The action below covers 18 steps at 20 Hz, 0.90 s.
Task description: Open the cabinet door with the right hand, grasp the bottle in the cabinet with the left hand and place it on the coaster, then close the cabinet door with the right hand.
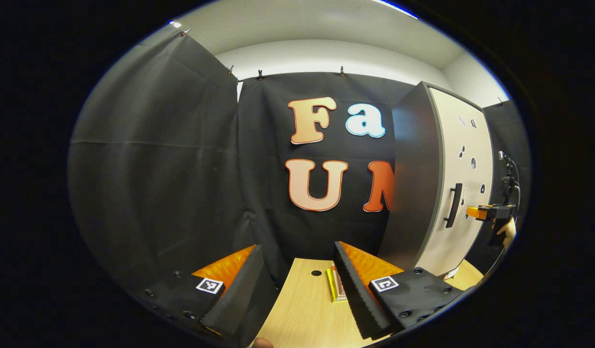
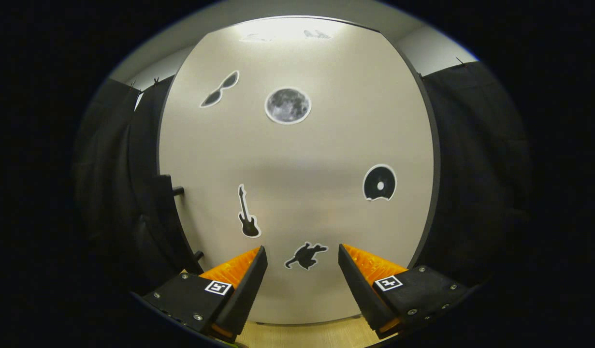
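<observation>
**Cabinet door closed, both grippers open and empty**

Black cloth walled the booth on every side, and a pale wooden table [image 1: 302,309] ran along the bottom of the left gripper view. On that table, between the fingers of the left gripper [image 1: 297,285], lay a small flat yellow-edged piece [image 1: 335,287], possibly the coaster, though the right finger hid much of it. A small dark hole [image 1: 316,273] sat in the tabletop just beyond it. The left gripper's jaws stood wide apart and held nothing.

To the right stood the cabinet [image 1: 418,193], dark grey on its side, its pale door [image 2: 297,159] closed. A dark vertical handle [image 1: 454,205] sat near the door's left edge. Stickers dotted the door: sunglasses, a moon [image 2: 287,105], a disc [image 2: 379,182], a guitar [image 2: 248,212] and a turtle [image 2: 307,255].

The right gripper [image 2: 301,278] faced the door head-on, near it, jaws spread wide and gripping nothing. In the left gripper view it showed at the far right [image 1: 486,212], held by a hand [image 1: 507,232], just beside the door front near handle height.

The bottle could not be seen; the closed door hid the cabinet's inside.
</observation>
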Tool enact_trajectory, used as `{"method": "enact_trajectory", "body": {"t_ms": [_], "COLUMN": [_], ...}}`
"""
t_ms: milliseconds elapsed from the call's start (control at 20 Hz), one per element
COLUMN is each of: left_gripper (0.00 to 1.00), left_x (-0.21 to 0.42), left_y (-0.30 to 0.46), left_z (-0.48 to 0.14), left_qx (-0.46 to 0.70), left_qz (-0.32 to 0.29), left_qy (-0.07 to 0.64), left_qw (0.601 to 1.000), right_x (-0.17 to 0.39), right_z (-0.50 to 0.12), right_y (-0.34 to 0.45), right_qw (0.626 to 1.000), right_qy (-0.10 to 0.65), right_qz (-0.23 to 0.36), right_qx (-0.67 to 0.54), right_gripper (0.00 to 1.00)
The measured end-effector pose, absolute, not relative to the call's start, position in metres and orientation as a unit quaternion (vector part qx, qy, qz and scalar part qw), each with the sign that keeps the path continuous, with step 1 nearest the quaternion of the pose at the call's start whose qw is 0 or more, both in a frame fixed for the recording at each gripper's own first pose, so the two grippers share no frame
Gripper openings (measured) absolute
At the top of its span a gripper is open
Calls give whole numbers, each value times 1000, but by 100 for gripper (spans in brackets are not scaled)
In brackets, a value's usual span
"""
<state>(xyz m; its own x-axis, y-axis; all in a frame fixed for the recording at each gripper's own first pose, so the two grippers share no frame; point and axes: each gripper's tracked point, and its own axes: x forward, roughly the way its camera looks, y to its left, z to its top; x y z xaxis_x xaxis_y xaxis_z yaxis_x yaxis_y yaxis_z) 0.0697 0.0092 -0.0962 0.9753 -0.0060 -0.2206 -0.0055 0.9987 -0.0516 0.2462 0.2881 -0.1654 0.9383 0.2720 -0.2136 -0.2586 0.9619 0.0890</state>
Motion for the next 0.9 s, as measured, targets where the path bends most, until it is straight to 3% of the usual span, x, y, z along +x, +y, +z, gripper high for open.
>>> {"method": "enact_trajectory", "body": {"t_ms": [500, 900], "left_gripper": [95, 95], "left_x": [79, 80], "left_y": [18, 18], "left_z": [-31, 22], "left_qx": [-24, -37], "left_qz": [2, -16], "left_qy": [63, 30], "left_qw": [998, 999], "right_x": [138, 62], "right_z": [-20, 26], "right_y": [200, 147], "right_qw": [991, 995], "right_qy": [33, 7], "right_qz": [133, 98], "right_qx": [-6, -25], "right_gripper": [91, 91]}}
